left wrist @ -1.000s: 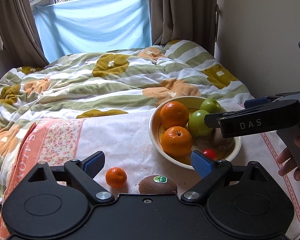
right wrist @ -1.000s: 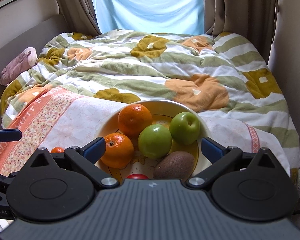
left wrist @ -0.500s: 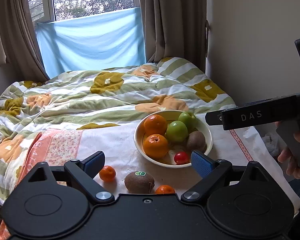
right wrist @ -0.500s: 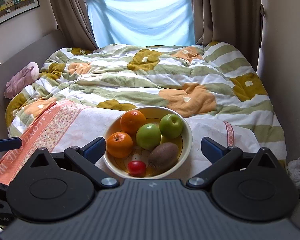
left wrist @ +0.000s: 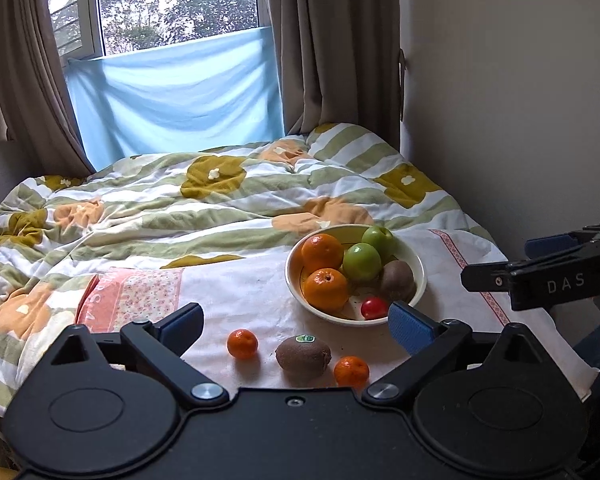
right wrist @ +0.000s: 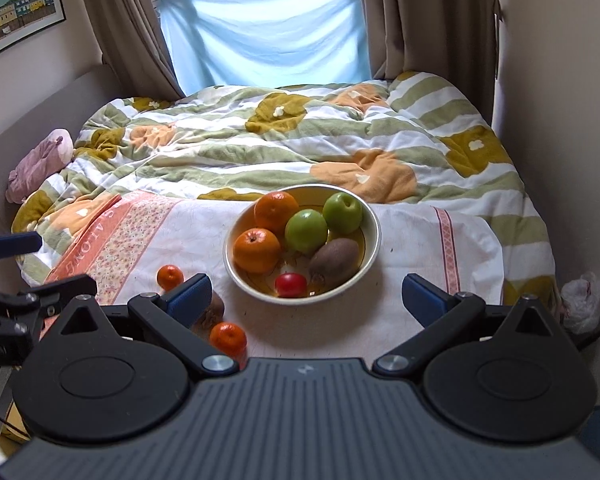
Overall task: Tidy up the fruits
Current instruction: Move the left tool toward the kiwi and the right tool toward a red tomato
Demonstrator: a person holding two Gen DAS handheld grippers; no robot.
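A cream bowl [left wrist: 416, 264] [right wrist: 374, 220] on a white cloth holds two oranges [left wrist: 322, 251], two green apples [left wrist: 362, 262], a kiwi [left wrist: 397, 278] and a small red tomato [left wrist: 374, 307]. On the cloth in front of it lie two small tangerines [left wrist: 242, 343] [left wrist: 351, 371] and a kiwi with a sticker [left wrist: 303, 353]. My left gripper [left wrist: 296, 326] is open and empty, held back from the loose fruit. My right gripper [right wrist: 306, 294] is open and empty, in front of the bowl; it also shows at the right of the left wrist view [left wrist: 540, 276].
The cloth [right wrist: 412, 240] lies on a bed with a striped floral quilt [right wrist: 300, 140]. A wall [left wrist: 520, 100] is to the right, a curtained window [left wrist: 172, 92] behind. A pink soft toy [right wrist: 40, 164] lies at the bed's left. A plastic bag [right wrist: 582, 300] lies on the floor right.
Both grippers have pulled back and up from the bowl, so it looks smaller and farther. The second tangerine has come into view. Both stay open and empty.
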